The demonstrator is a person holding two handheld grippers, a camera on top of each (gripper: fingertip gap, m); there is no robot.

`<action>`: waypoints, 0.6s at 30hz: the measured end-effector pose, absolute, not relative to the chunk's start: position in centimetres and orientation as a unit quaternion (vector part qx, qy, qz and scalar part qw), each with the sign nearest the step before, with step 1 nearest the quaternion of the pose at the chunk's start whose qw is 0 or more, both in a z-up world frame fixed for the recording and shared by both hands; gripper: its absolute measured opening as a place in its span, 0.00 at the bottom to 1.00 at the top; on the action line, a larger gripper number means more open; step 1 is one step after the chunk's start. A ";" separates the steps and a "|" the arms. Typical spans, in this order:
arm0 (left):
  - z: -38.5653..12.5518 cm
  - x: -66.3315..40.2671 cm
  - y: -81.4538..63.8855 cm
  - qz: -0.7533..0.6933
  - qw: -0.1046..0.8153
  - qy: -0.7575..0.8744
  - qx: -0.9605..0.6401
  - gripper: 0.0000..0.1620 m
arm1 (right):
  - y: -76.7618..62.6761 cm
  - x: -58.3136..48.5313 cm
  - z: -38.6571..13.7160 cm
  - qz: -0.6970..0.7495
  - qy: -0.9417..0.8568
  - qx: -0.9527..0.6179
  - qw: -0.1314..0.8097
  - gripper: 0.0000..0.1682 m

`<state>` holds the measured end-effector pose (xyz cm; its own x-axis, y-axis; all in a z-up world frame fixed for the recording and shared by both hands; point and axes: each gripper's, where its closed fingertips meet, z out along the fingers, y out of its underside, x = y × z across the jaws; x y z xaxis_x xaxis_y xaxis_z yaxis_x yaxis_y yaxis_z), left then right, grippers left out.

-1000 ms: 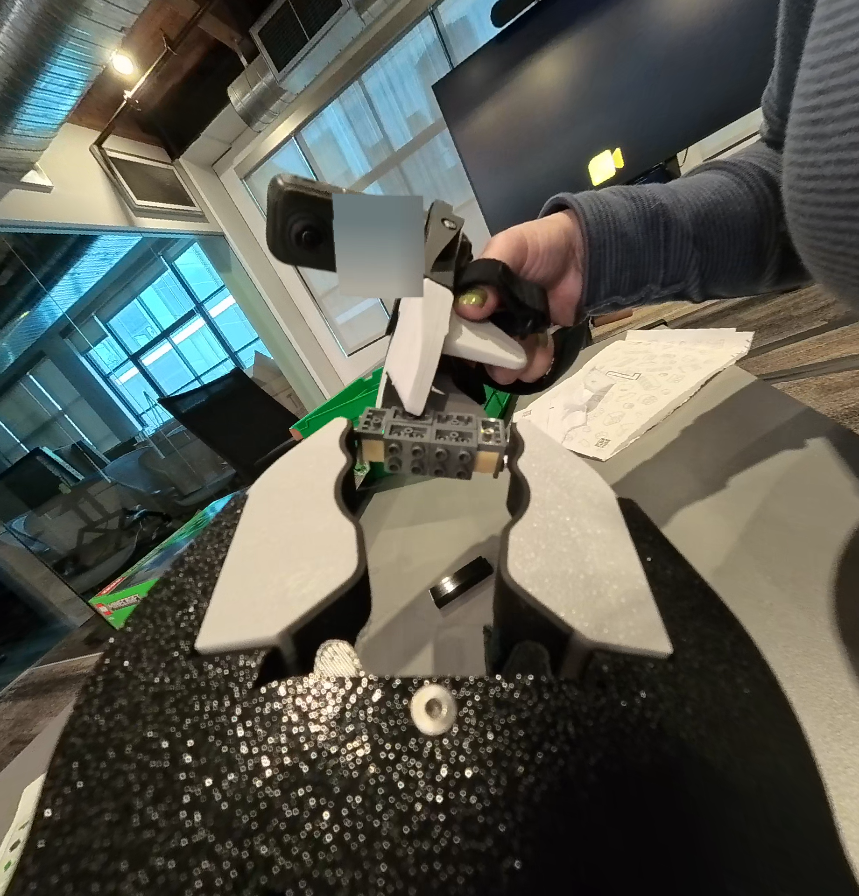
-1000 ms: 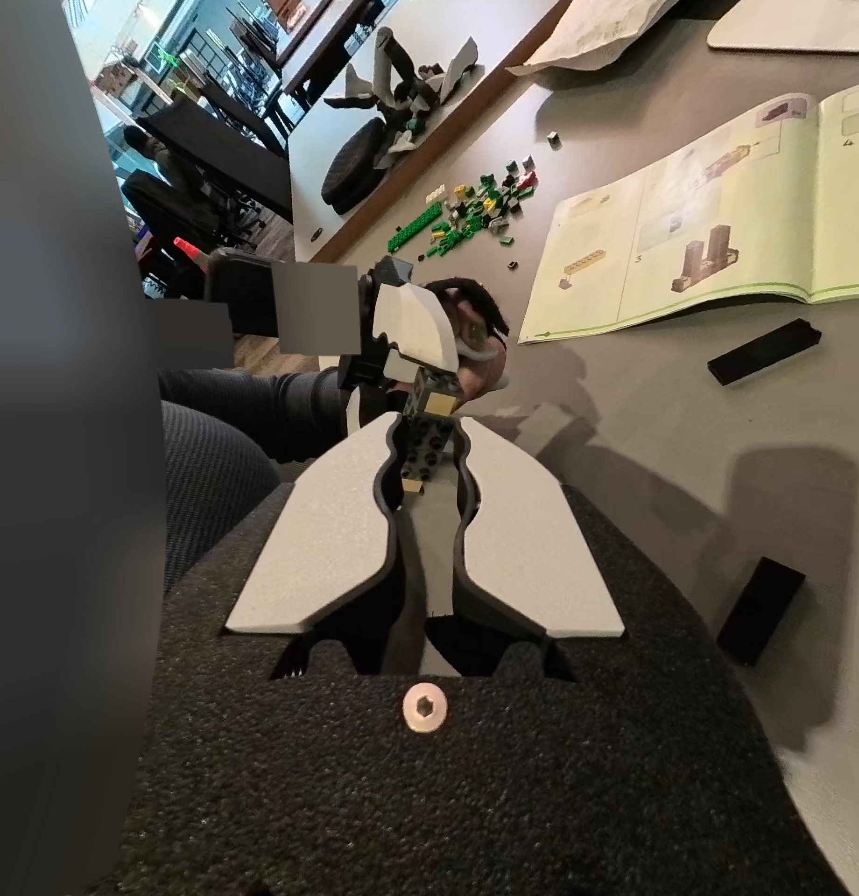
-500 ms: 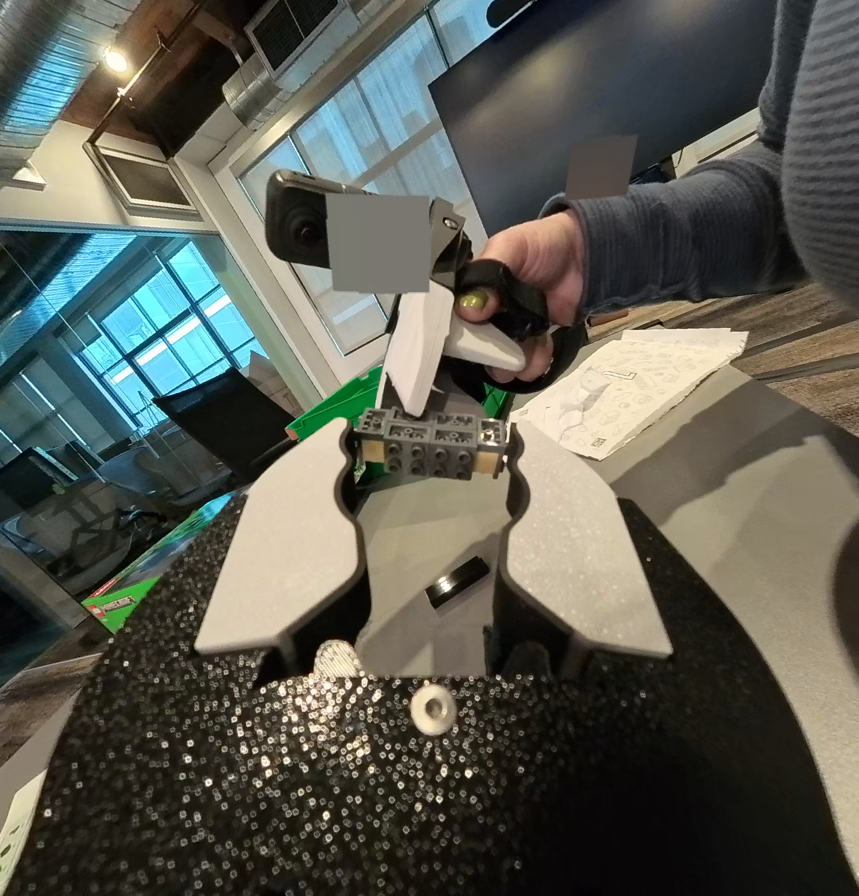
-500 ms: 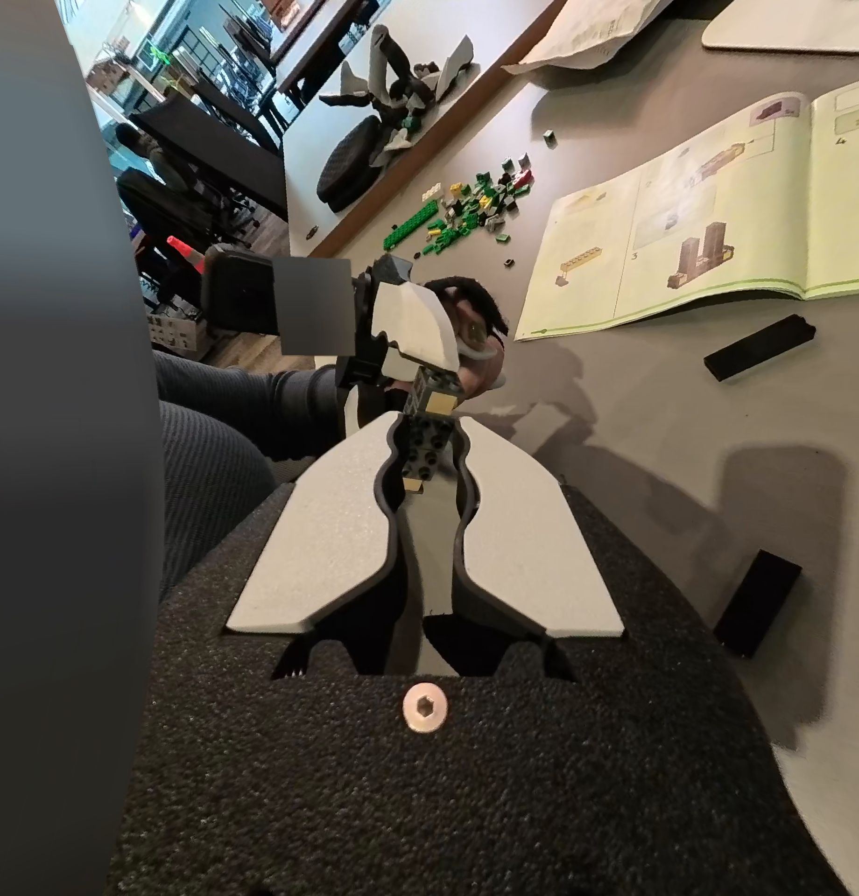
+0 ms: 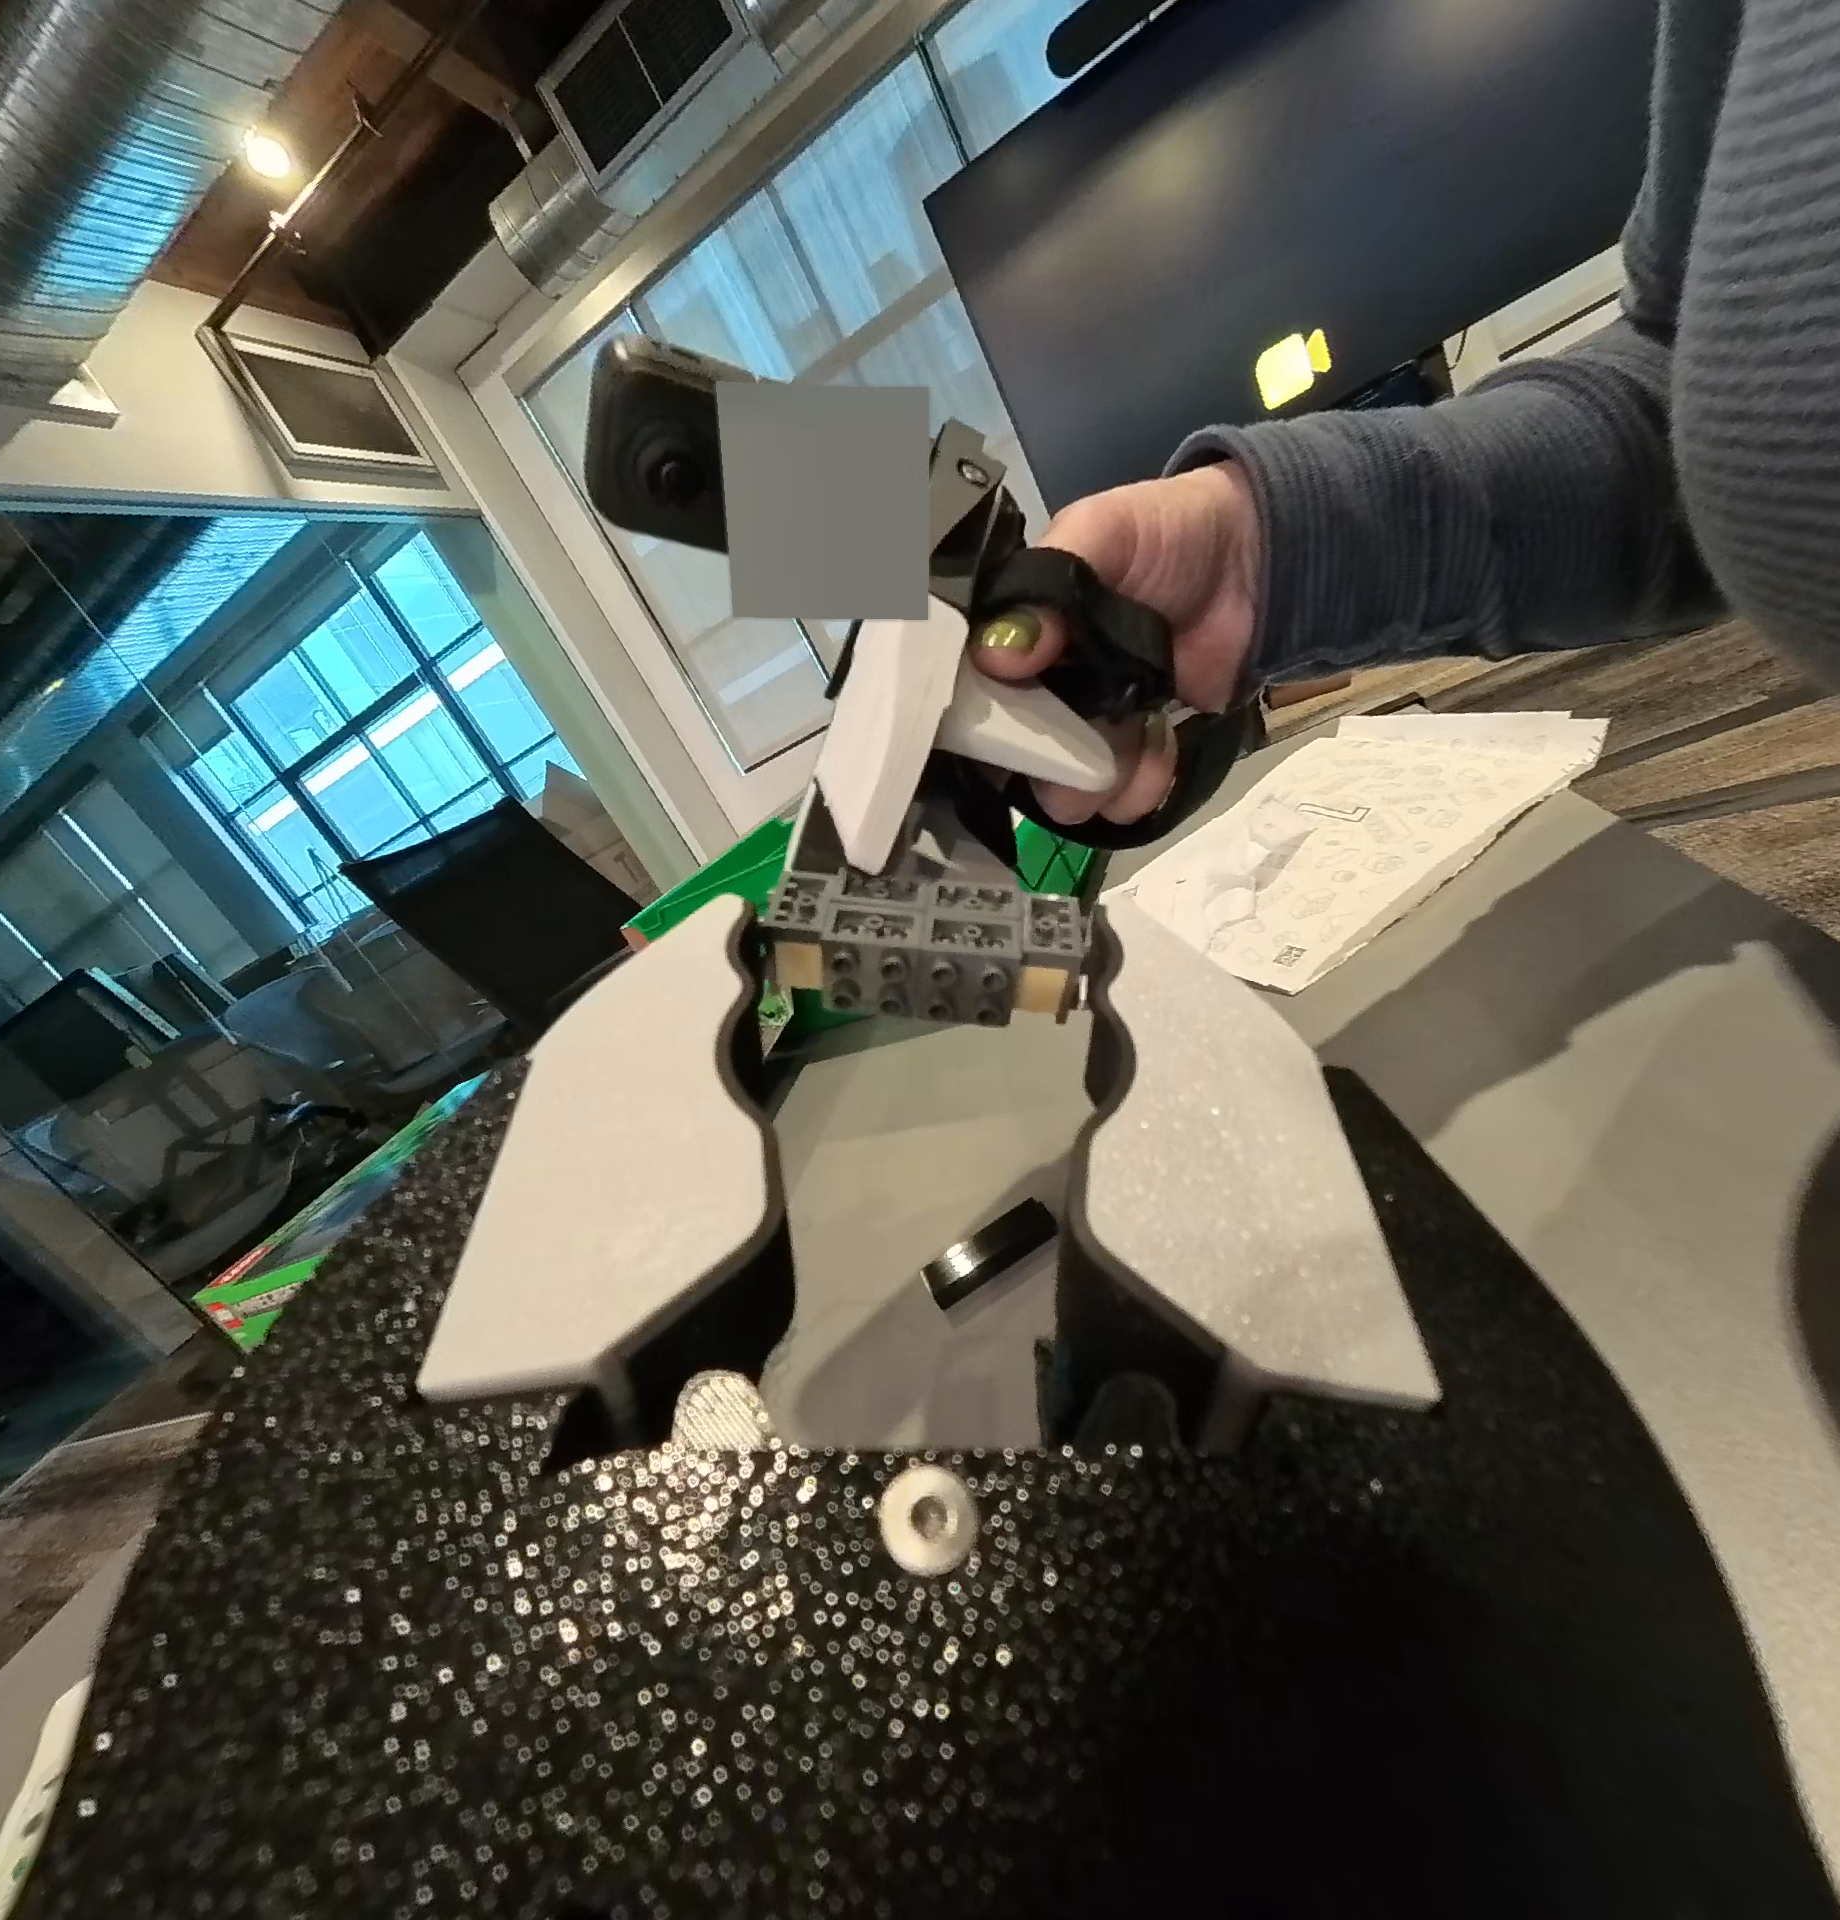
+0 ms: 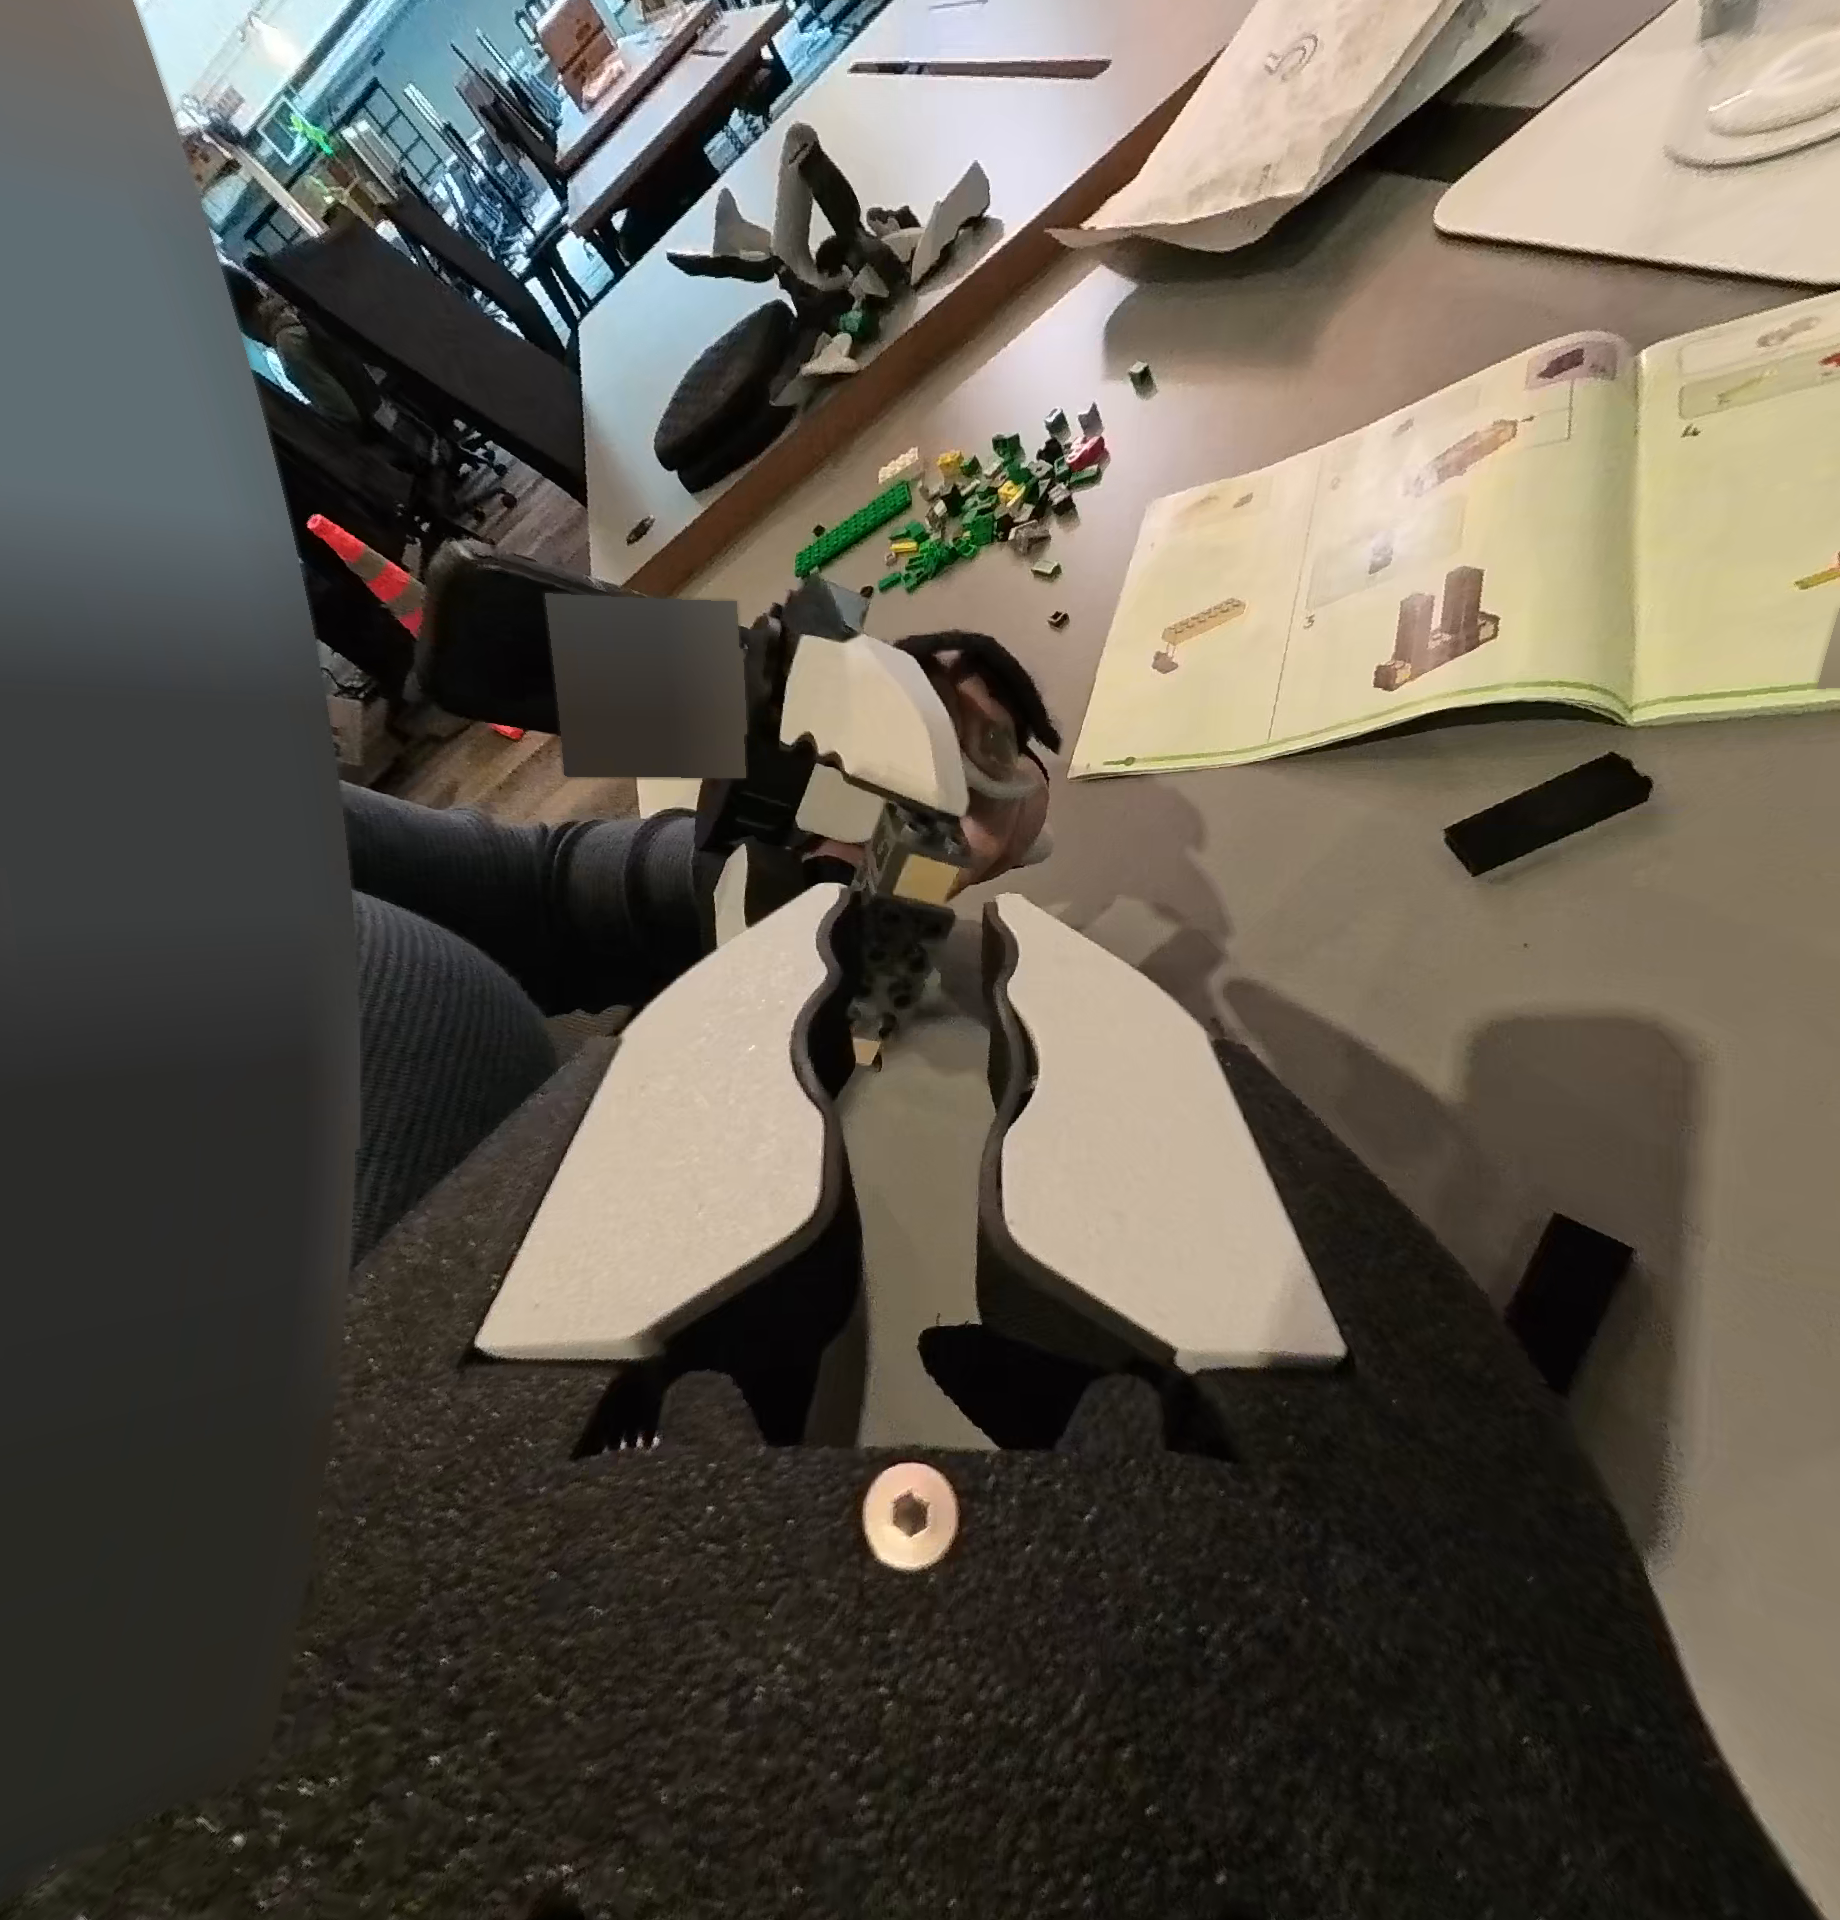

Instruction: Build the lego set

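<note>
You've got a small grey lego block build [image 5: 926, 961] up in the air, above the grey worktop [image 6: 1415, 987]. Your left hand-held gripper [image 5: 926, 966] is clenched on it, one finger at each tan end. Your right hand-held gripper [image 6: 900, 971] sits around the same build from the other side. Its fingers look a bit apart w/ a gap on one side, so I can't tell if it grips or just touches.

How far along? Not far, I think. The build is only a few grey bricks w/ tan bits. Lots is left:
- a pile of loose green, yellow & grey pieces [image 6: 978, 499] lies well apart, at the far edge of the worktop
- two black flat pieces [image 6: 1544, 810] lie near you, not on the build yet
- the open instruction booklet [image 6: 1415, 582] lies beside them, & it looks open at early pages

So approx. the first steps are done & most is still to do. Next you likely need one of the loose pieces, so one gripper must let go while the other keeps the build tight.
</note>
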<state>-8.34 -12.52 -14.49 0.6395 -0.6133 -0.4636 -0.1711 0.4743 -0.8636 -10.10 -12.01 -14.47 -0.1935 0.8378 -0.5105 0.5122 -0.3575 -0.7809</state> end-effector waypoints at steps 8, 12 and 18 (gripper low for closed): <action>-14.7 -8.0 -12.5 -0.150 0.757 0.402 -0.493 0.37 | -12.2 -10.2 -14.6 0.544 -0.553 -0.613 0.150 0.09; -14.7 -8.0 -12.6 -0.151 0.757 0.402 -0.493 0.37 | -12.2 -10.2 -14.6 0.543 -0.554 -0.612 0.151 0.09; -14.7 -7.9 -12.6 -0.154 0.756 0.403 -0.492 0.37 | -12.3 -10.1 -14.6 0.539 -0.558 -0.613 0.151 0.08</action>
<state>-7.91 -12.64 -14.75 0.6287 -0.6289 -0.4575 -0.1636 0.4681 -0.8684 -10.08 -12.26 -14.65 -0.2034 0.8468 -0.4914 0.5213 -0.3312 -0.7865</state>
